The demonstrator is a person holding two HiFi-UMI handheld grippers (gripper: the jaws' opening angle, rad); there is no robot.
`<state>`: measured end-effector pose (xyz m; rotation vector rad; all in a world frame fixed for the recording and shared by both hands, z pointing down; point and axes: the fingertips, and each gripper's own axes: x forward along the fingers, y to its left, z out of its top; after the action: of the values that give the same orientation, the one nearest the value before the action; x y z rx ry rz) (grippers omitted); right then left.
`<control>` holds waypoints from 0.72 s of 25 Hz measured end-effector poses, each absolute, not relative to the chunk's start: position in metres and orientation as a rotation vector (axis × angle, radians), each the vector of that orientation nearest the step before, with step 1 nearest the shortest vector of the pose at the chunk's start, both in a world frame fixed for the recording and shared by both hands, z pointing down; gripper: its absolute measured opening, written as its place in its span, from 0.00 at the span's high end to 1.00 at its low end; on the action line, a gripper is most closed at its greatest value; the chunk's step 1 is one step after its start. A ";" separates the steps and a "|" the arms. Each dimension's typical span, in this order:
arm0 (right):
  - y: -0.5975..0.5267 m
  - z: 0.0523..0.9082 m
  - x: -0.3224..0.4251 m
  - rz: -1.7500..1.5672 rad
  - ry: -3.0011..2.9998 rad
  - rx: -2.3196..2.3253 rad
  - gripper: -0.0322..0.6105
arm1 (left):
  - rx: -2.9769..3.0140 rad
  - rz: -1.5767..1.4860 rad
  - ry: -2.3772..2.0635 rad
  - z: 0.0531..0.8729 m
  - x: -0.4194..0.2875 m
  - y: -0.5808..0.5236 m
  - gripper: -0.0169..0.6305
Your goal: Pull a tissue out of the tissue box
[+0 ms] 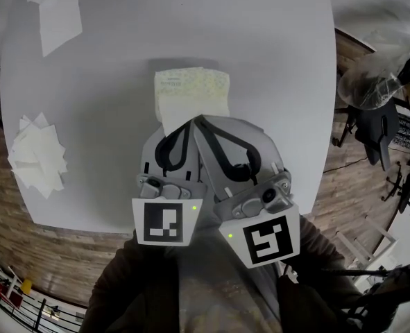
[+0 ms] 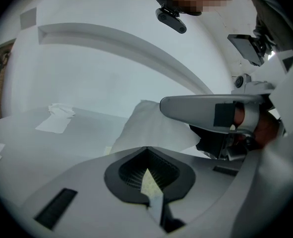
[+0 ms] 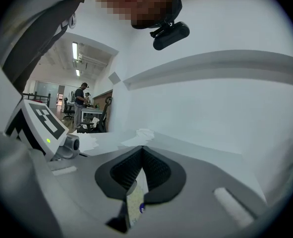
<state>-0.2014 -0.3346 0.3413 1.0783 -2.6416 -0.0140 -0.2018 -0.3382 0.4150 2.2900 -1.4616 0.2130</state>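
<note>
A soft tissue pack (image 1: 192,87) with a pale dotted pattern lies mid-table. A white tissue (image 1: 173,114) comes out of its near side and reaches the tips of both grippers. My left gripper (image 1: 189,125) has its jaws closed where the tissue ends. In the left gripper view the tissue (image 2: 147,125) stands just beyond the closed left gripper (image 2: 146,150). My right gripper (image 1: 200,119) lies pressed alongside it, jaws closed, and nothing shows between them. Only a sliver of patterned pack (image 3: 134,205) shows under the right gripper (image 3: 143,150). The right gripper's finger (image 2: 196,105) crosses over the tissue.
The round white table (image 1: 274,61) carries a loose tissue pile (image 1: 37,152) at its left rim and more tissues (image 1: 52,5) at the far left. Office chairs (image 1: 374,127) and wood floor (image 1: 343,179) lie to the right. A person (image 3: 81,97) stands far off.
</note>
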 end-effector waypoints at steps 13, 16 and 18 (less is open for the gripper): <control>-0.273 0.243 -0.173 -0.169 -2.814 1.091 0.95 | 2.366 0.127 -1.613 0.328 -0.180 -0.288 0.98; -0.253 0.222 -0.164 -0.208 -2.872 1.068 0.95 | 2.394 0.101 -1.656 0.302 -0.172 -0.270 0.98; -0.237 0.209 -0.155 -0.216 -2.903 1.059 0.95 | 2.414 0.089 -1.685 0.285 -0.165 -0.253 0.98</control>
<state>-0.1551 -0.2371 0.2095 1.0587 -2.9031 -0.2163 -0.1651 -0.2534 0.2853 2.4137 -1.6845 0.0888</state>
